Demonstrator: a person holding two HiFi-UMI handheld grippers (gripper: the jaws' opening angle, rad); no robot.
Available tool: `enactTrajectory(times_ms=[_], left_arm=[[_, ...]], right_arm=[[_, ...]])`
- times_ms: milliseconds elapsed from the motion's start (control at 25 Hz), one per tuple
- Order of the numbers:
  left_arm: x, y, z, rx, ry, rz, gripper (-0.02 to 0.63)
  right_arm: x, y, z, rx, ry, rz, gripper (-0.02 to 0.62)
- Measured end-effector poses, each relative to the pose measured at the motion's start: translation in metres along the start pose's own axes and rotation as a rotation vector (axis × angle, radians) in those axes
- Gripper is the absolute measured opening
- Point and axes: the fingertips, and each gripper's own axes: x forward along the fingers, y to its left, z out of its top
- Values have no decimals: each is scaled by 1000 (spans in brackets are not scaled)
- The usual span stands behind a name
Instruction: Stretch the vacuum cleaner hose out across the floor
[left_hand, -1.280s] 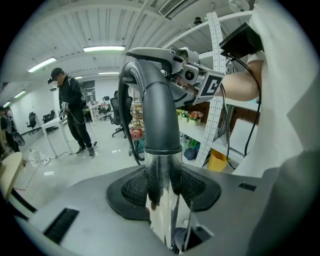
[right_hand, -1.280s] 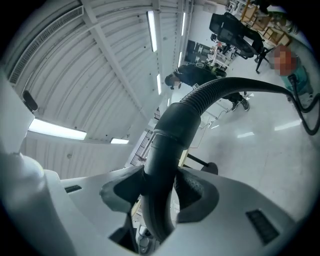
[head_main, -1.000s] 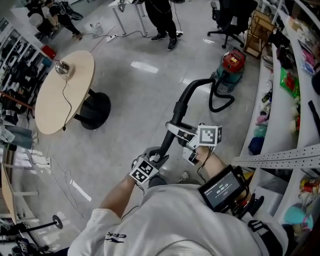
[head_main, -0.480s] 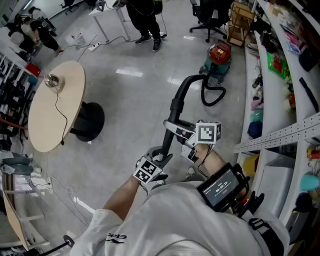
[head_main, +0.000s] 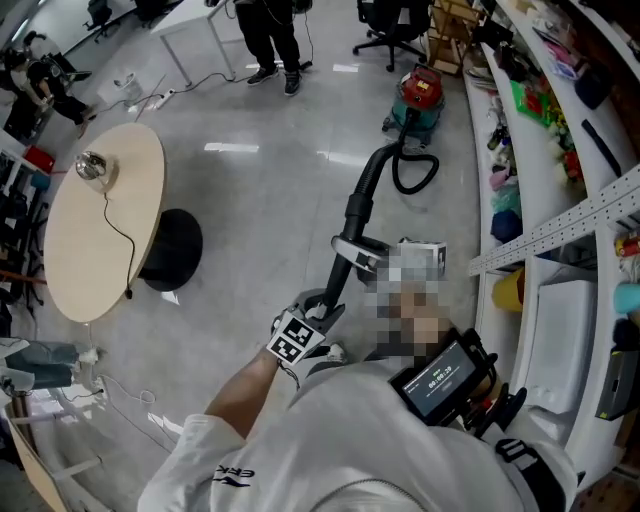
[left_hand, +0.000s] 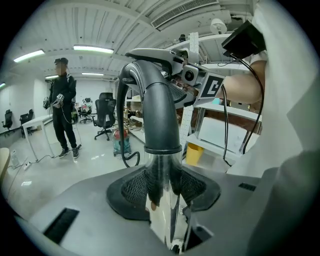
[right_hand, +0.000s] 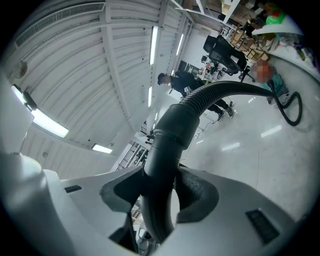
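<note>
Chrome tube (left_hand: 161, 210) sits between the jaws of the left hand-held gripper (left_hand: 162, 192), which pinch it from 2 sides. The right hand-held gripper (right_hand: 159, 192) is clamped on the dark cuff (right_hand: 172, 130) where the hose (head_main: 367, 190) begins, so it is the nearer 1 to the hose. From both grippers the hose runs forward and a little right, down to the floor (head_main: 260, 200) and the red vacuum (head_main: 417, 98), with 1 slack loop just beside it. Its long axis points at the vacuum, so I judge the pull must go straight away from it.
</note>
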Motion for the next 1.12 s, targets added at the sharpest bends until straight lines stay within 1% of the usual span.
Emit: enactTrajectory(times_ms=[120,360,520,800,960,1120], left_arm=[[-19,-4,-13,4,2,-18,155],[-34,-11,-21,20,-1,-52,155],[-33,-18,-22,42,1,-93,155],[-23,-44,-28,74,25,-155,155],[-27,-55,-33,68,31,-164,155],[-33,-64,-39,60,31,-154,155]], right_arm=[[8,9,-18,7,-3,-18,189],[8,18,-31,8,-24,-46,189],[-1,19,-35,4,-57,-74,189],[-32,14,-46,20,-113,-115,189],[-38,16,-55,36,-121,-117,189],[-39,21,-66,38,-113,-108,189]])
